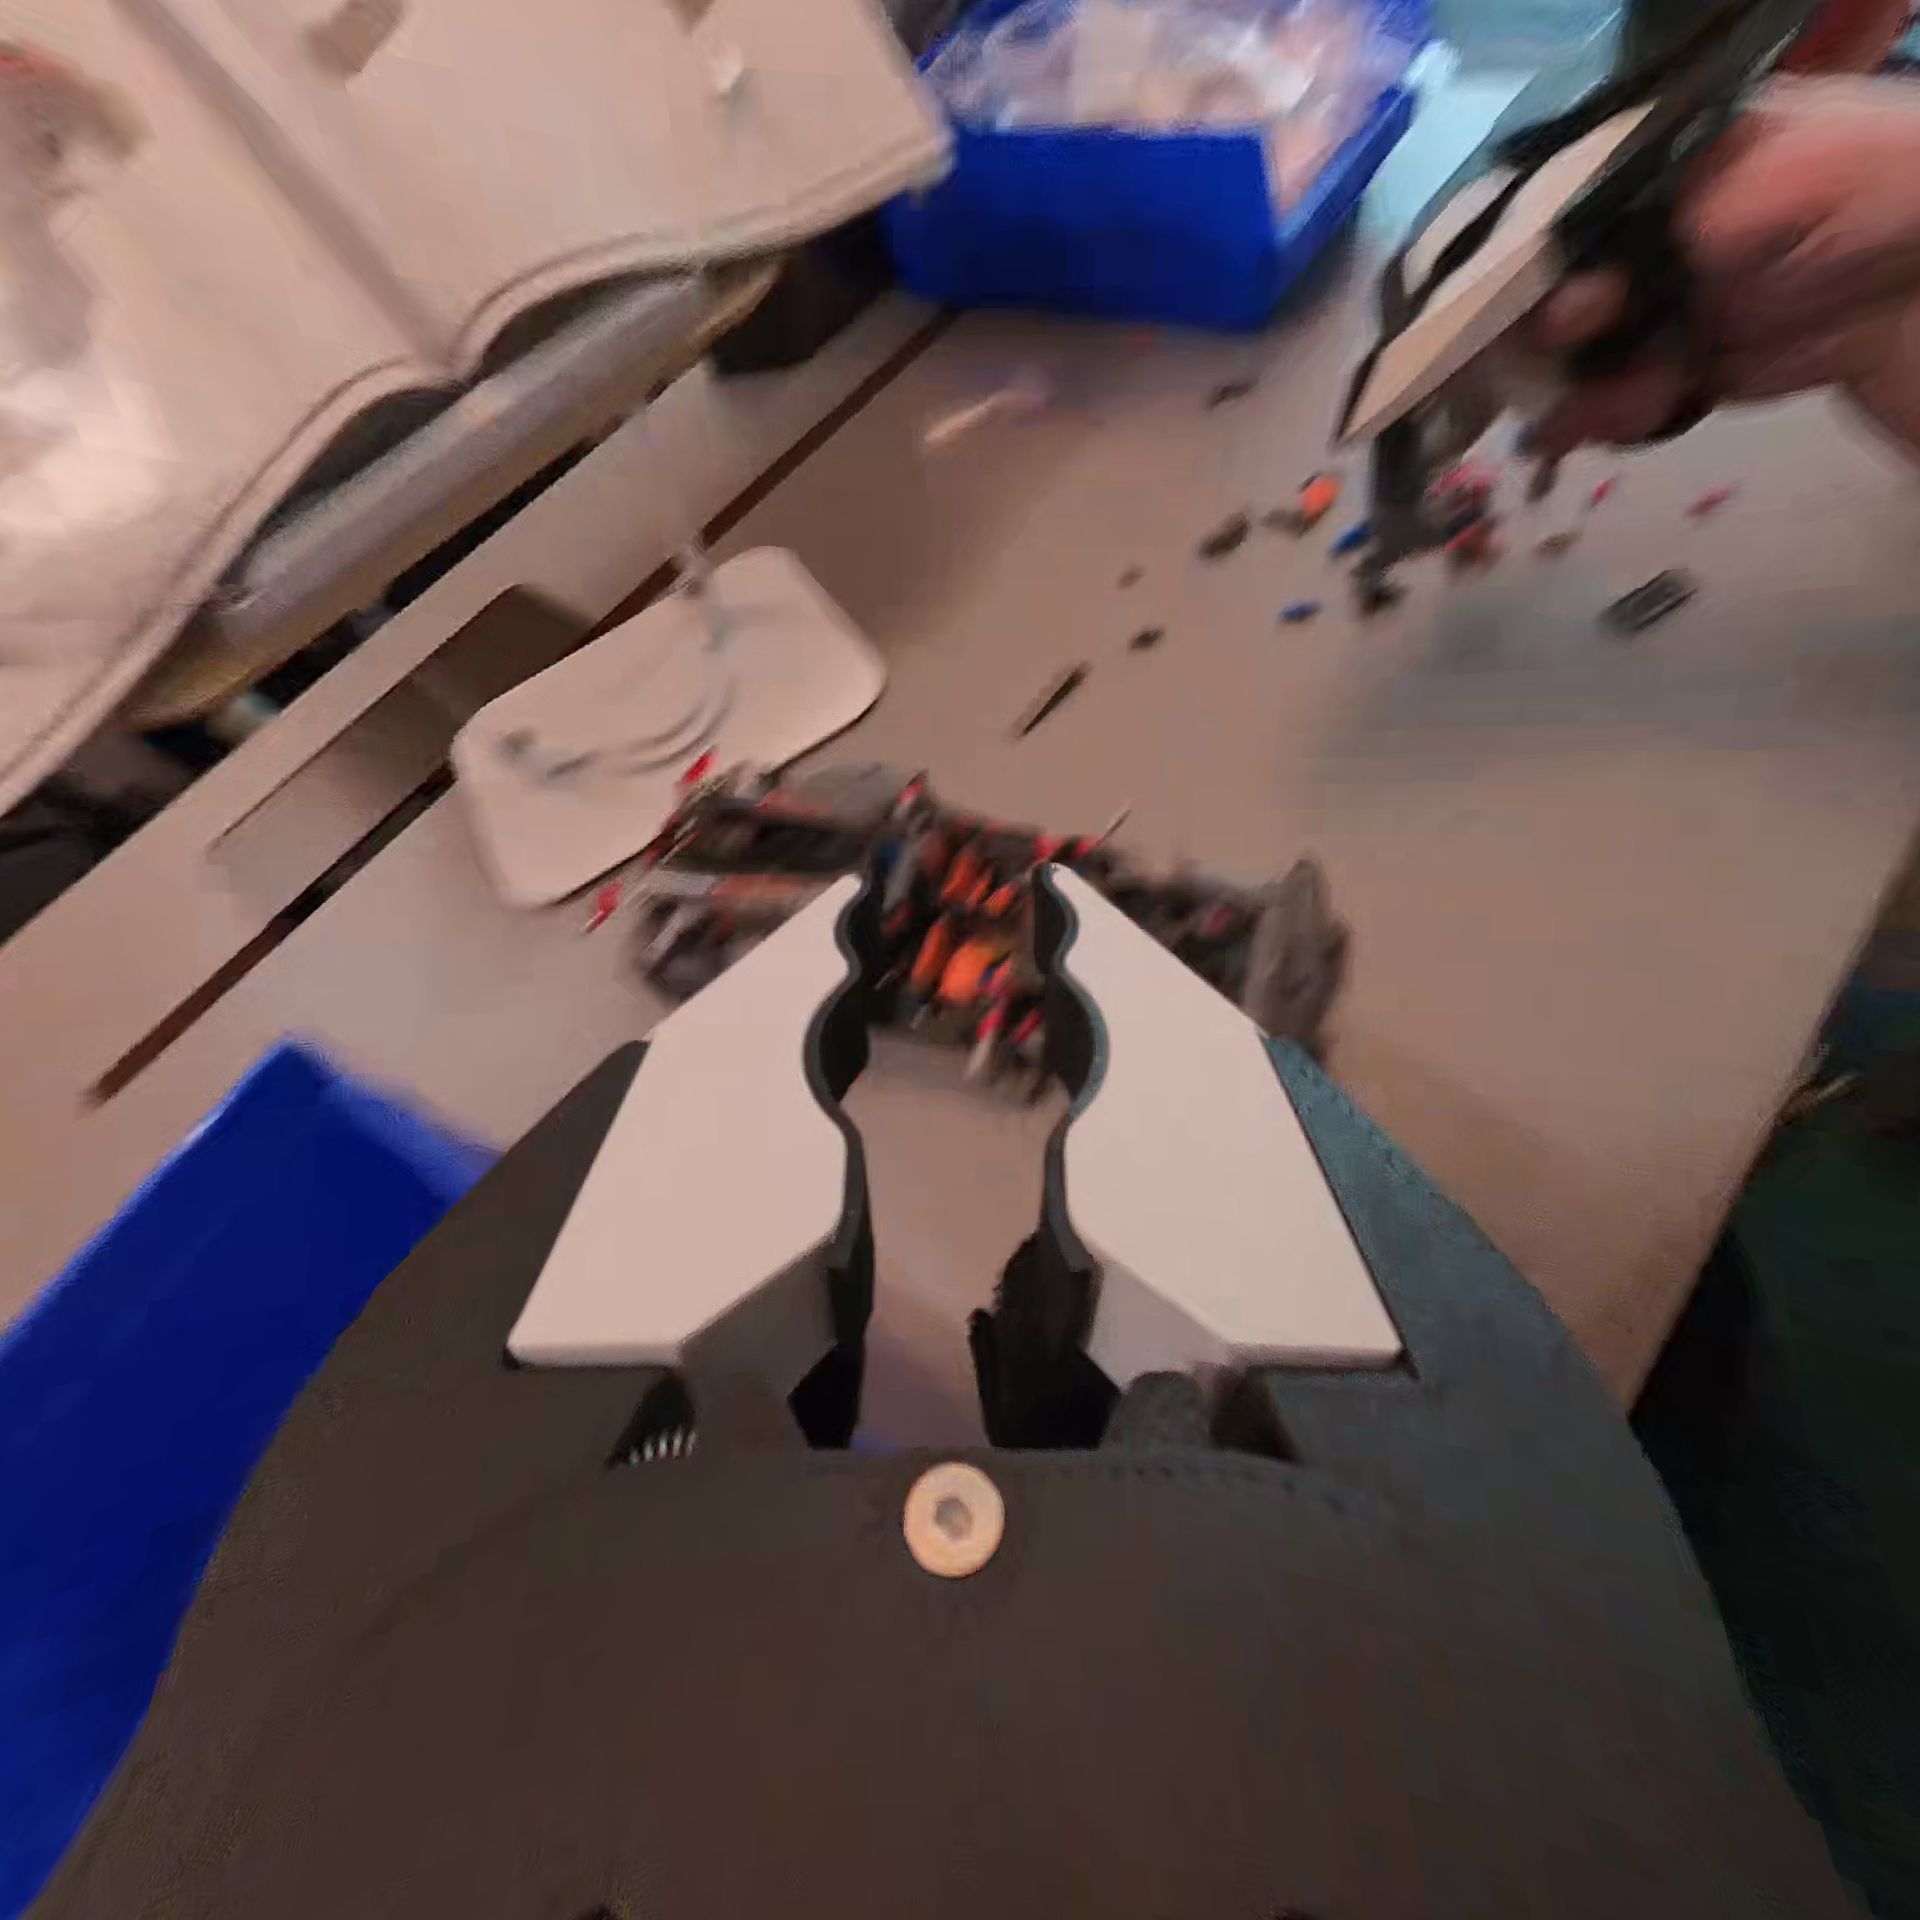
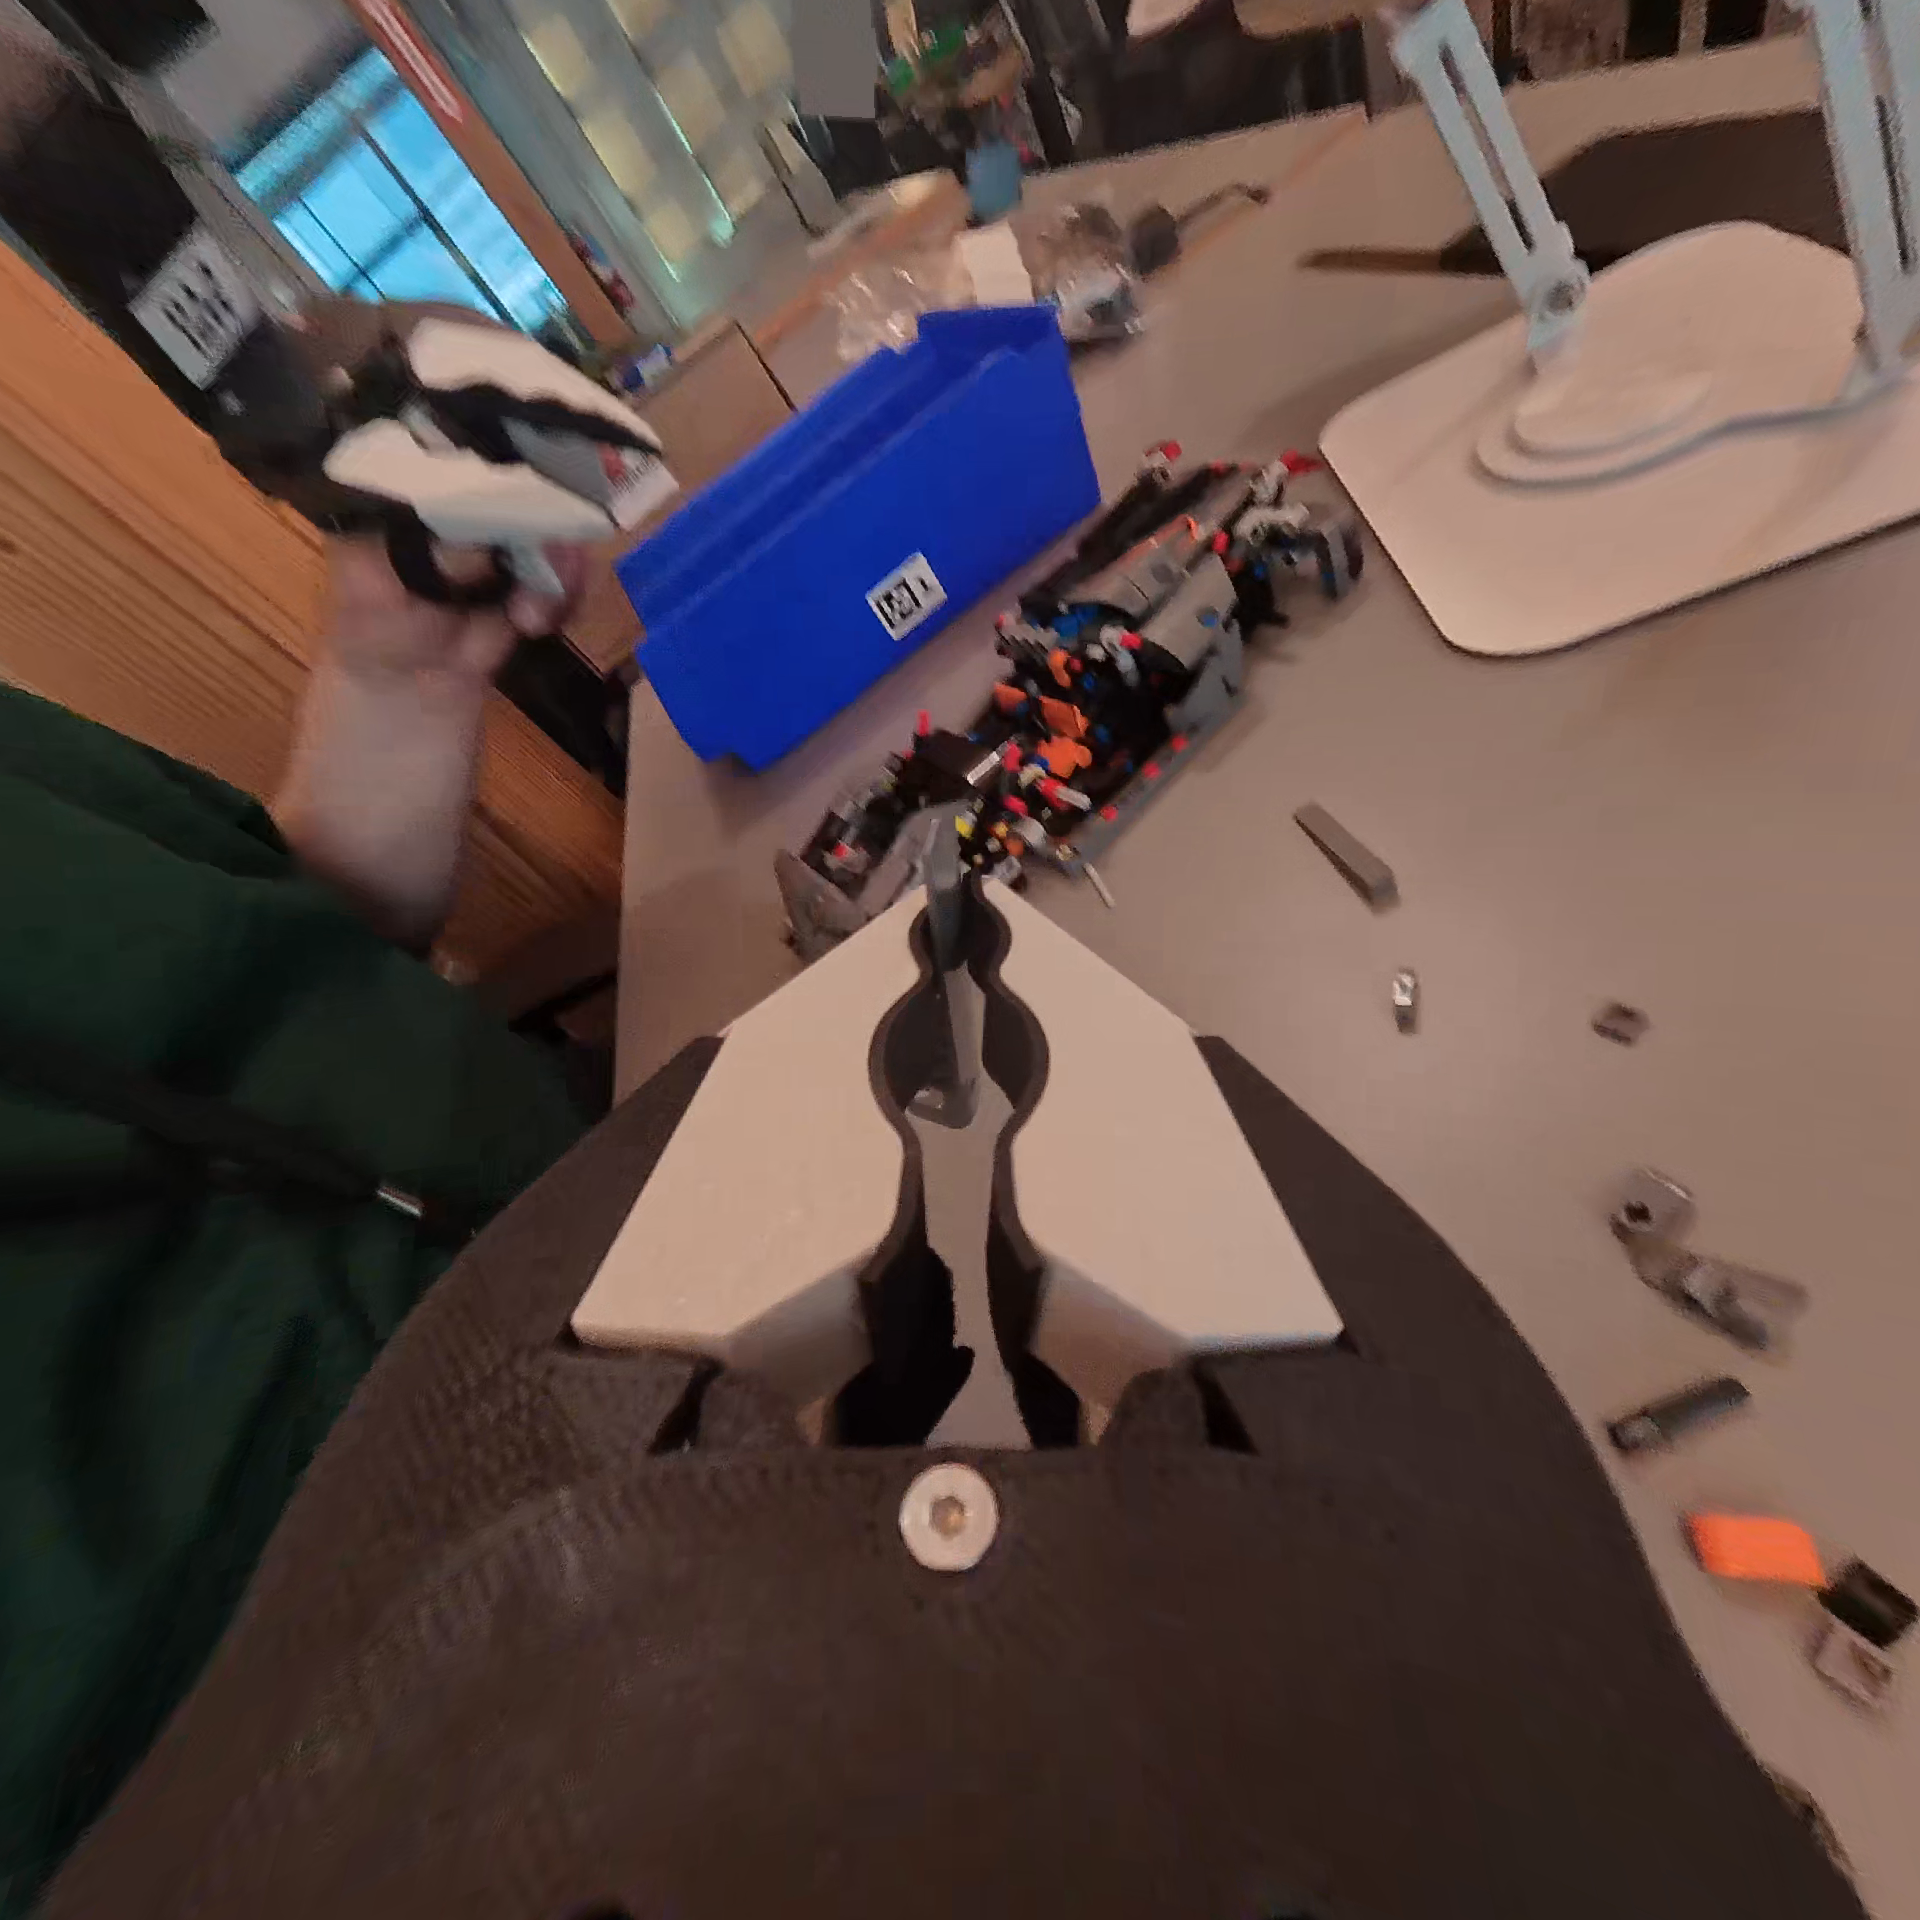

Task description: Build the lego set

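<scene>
Roughly midway: the long lego chassis (image 2: 1122,665) sits on the bench (image 2: 1558,831) with loose parts (image 2: 1704,1288) unplaced, right gripper (image 2: 956,914) fingers pinching a grey beam (image 2: 956,997), left gripper (image 1: 951,883) fingers spread, empty.

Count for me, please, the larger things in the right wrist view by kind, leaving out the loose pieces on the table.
Tools: 2, the right tool and the left tool
Grey piece in the right tool: 1
Blue bin: 1
White stand: 1
Lego model: 1
Total: 6
</scene>
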`<action>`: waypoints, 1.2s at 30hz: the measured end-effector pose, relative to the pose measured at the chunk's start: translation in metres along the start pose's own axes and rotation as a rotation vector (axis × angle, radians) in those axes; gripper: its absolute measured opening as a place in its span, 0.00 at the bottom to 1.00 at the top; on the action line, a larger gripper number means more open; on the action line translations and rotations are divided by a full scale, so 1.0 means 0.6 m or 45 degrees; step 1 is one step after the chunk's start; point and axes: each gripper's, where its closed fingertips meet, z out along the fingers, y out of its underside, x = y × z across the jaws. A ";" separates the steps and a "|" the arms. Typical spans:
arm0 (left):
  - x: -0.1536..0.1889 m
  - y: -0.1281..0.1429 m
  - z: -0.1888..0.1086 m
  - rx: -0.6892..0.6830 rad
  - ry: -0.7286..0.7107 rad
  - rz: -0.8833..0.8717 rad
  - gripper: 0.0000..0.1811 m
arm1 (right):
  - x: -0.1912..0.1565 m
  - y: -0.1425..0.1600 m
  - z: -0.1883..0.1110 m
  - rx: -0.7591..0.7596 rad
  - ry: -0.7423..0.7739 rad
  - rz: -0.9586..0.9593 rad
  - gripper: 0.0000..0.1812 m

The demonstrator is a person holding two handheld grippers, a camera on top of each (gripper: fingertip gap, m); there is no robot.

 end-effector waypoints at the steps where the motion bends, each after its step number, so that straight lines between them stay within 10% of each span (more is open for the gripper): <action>1: -0.043 0.033 -0.033 -0.094 -0.090 0.035 0.15 | 0.009 0.011 0.001 -0.039 0.024 0.007 0.00; 7: -0.201 0.228 -0.171 -0.676 -0.280 0.060 0.23 | 0.048 0.049 0.006 -0.184 0.126 0.064 0.00; 14: -0.215 0.355 -0.148 -1.050 -0.084 0.136 0.24 | 0.068 0.092 0.010 -0.389 0.159 0.112 0.00; 24: -0.187 0.429 -0.084 -1.212 0.040 -0.016 0.18 | 0.084 0.116 0.031 -0.466 0.184 0.115 0.04; 36: -0.194 0.417 -0.060 -1.122 0.045 -0.081 0.20 | 0.079 0.096 0.033 -0.372 0.139 0.089 0.05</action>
